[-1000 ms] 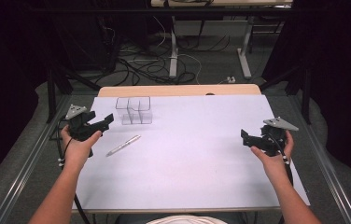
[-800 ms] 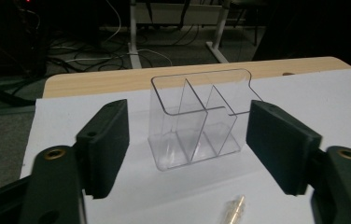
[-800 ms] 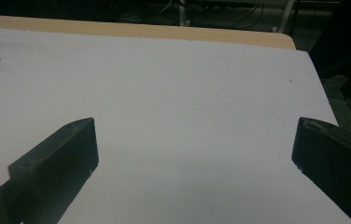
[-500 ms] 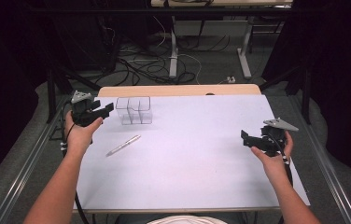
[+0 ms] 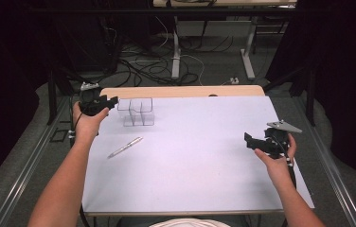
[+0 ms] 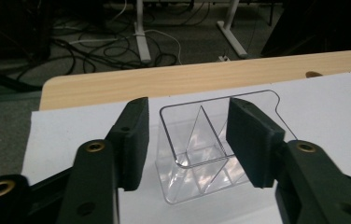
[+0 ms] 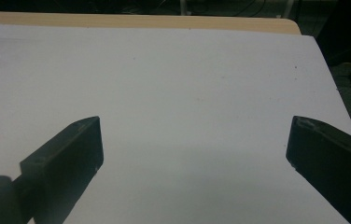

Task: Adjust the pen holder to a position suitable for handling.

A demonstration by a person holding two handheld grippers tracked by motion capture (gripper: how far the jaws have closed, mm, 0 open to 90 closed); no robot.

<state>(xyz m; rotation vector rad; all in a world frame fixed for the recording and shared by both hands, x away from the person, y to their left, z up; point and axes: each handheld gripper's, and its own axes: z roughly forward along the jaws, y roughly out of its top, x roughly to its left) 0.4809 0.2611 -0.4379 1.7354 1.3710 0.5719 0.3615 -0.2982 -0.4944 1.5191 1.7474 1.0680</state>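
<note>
- The left gripper [image 5: 112, 100] hovers at the far left corner of the surface [image 5: 200, 175], held in the person's left hand [image 5: 87, 124], its tips pointing at the clear organizer [image 5: 137, 112].
- In the left gripper view the clear organizer [image 6: 201, 149] sits ahead of and between the two black pads [image 6: 253, 140]. The jaws have just been closing, yet a gap shows on each side and they grasp nothing: the gripper is released.
- The clear organizer stands upright on the white surface near its far edge, just right of the left gripper; inner walls divide it into compartments.
- A silver pen [image 5: 125, 147] lies at a slant on the surface, nearer the person than the organizer and apart from it.
- The right gripper [image 5: 248, 140] hangs over the right side of the surface, well apart from the organizer, in the right hand [image 5: 275, 158]. Its jaws stand wide over bare white surface [image 7: 197, 93]: released, holding nothing.
</note>
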